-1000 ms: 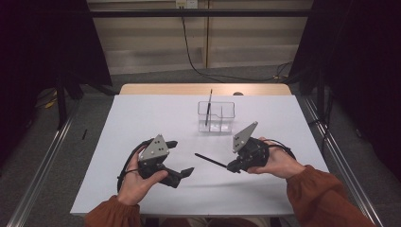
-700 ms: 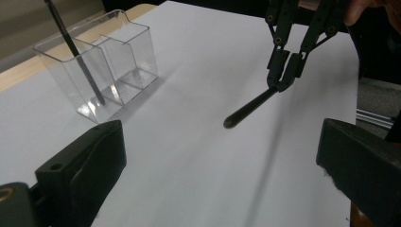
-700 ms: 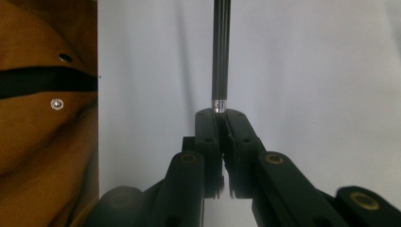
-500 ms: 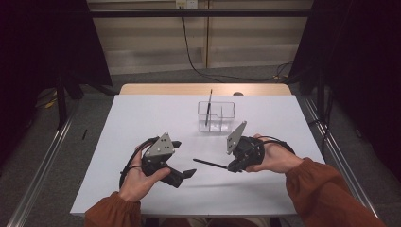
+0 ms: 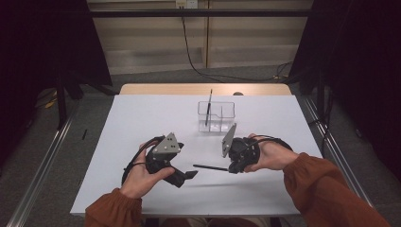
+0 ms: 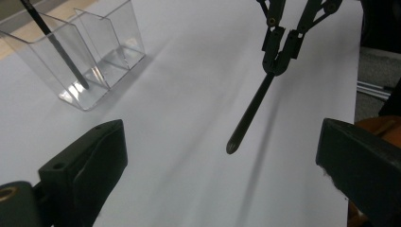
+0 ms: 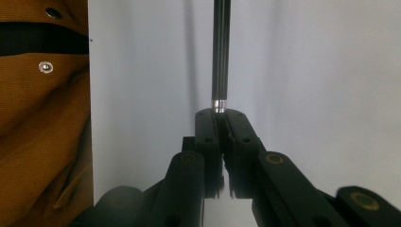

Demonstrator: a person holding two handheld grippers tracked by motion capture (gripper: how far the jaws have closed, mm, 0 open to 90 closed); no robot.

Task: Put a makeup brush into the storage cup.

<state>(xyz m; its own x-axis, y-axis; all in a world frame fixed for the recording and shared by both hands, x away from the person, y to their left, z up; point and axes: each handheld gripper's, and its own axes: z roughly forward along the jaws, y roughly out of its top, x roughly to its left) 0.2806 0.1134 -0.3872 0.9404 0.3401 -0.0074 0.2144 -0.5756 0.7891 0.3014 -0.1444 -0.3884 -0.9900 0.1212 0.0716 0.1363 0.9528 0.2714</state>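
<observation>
In the high view, our right claw (image 5: 230, 169) sat just right of centre, pinching a black pen (image 5: 210, 167) by one end so that it stuck out leftward, about level above the white counter (image 5: 142, 118). Our left claw (image 5: 187, 176) lay lower left of centre, spread and empty. A clear holder (image 5: 216, 117) stood above centre with a second pen (image 5: 208, 107) upright in its left compartment.

In the left claw view, our jaws stood wide apart at the lower corners. The pen (image 6: 250, 113) hung from the right claw (image 6: 275, 68) at the upper right, tip toward us; the holder (image 6: 90, 52) was at the upper left.

In the right claw view, the jaws were pressed onto the pen (image 7: 221, 52) at its silver ring. We judged it light, stiff and slick, so a grip nearer the middle would keep it from swivelling.
</observation>
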